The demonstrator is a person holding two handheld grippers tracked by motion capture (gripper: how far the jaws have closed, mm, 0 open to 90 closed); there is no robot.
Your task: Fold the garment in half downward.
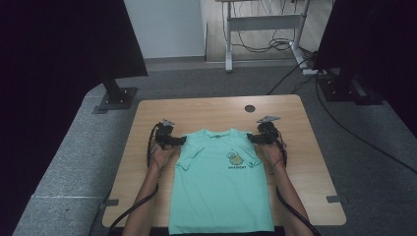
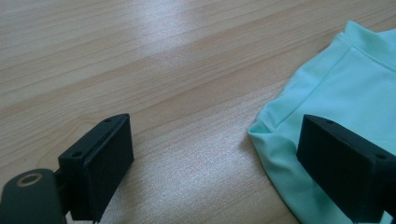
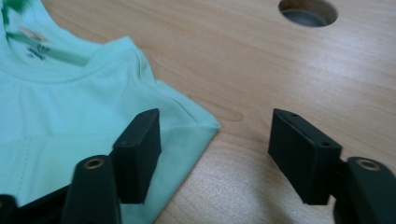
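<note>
A mint-green T-shirt (image 1: 221, 184) lies flat on the wooden table (image 1: 147, 123), collar at the far end, with a small printed logo (image 1: 237, 160) on the chest and both sleeves folded inward. My left gripper (image 1: 178, 140) rests at the shirt's left shoulder, jaws open, one jaw over the fabric edge (image 2: 280, 140) and the other over bare wood. My right gripper (image 1: 252, 138) sits at the right shoulder, also open, straddling the shoulder corner (image 3: 196, 123). Neither holds the cloth.
A round cable hole (image 1: 250, 108) is in the table near its far edge, also seen as the hole (image 3: 308, 11) ahead of the right gripper. Monitor stands (image 1: 115, 96) and cables lie on the floor beyond. The shirt hem hangs over the near edge.
</note>
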